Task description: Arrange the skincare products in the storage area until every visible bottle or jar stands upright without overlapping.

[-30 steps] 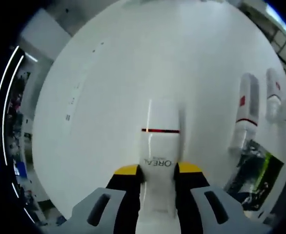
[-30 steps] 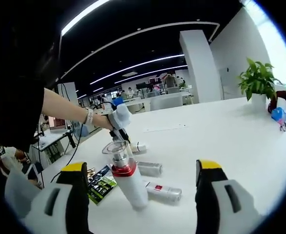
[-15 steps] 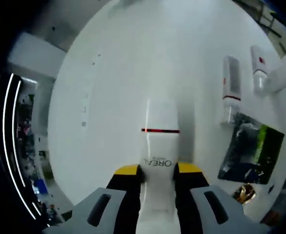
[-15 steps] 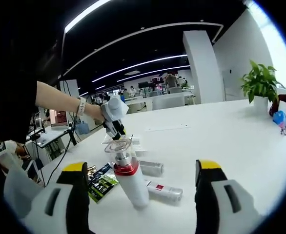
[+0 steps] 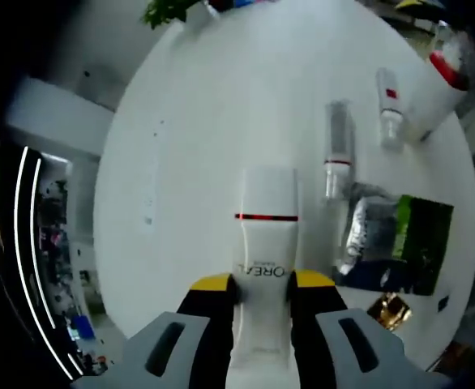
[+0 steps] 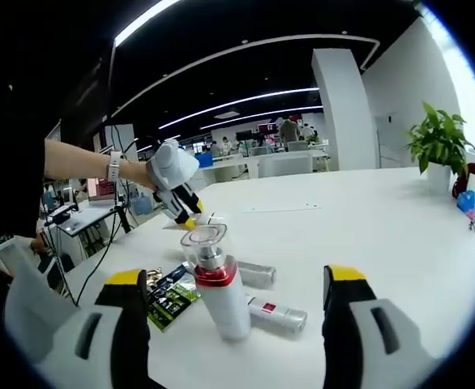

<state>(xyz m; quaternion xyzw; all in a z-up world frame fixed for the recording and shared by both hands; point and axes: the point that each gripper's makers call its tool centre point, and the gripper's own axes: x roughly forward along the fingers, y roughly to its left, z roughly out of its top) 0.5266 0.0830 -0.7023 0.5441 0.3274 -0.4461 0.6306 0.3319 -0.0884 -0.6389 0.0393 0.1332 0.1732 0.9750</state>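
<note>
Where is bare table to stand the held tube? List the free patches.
Free: the white table between the lying bottles and the potted plant. Crowded: around the upright pump bottle, with two lying bottles and a dark leaflet beside it.

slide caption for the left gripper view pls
Left gripper holds a white red-banded tube above the white table.

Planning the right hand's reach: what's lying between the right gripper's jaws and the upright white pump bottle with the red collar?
In the right gripper view, bare white table lies between the right gripper and the pump bottle; the small tube lies beside the bottle.
</note>
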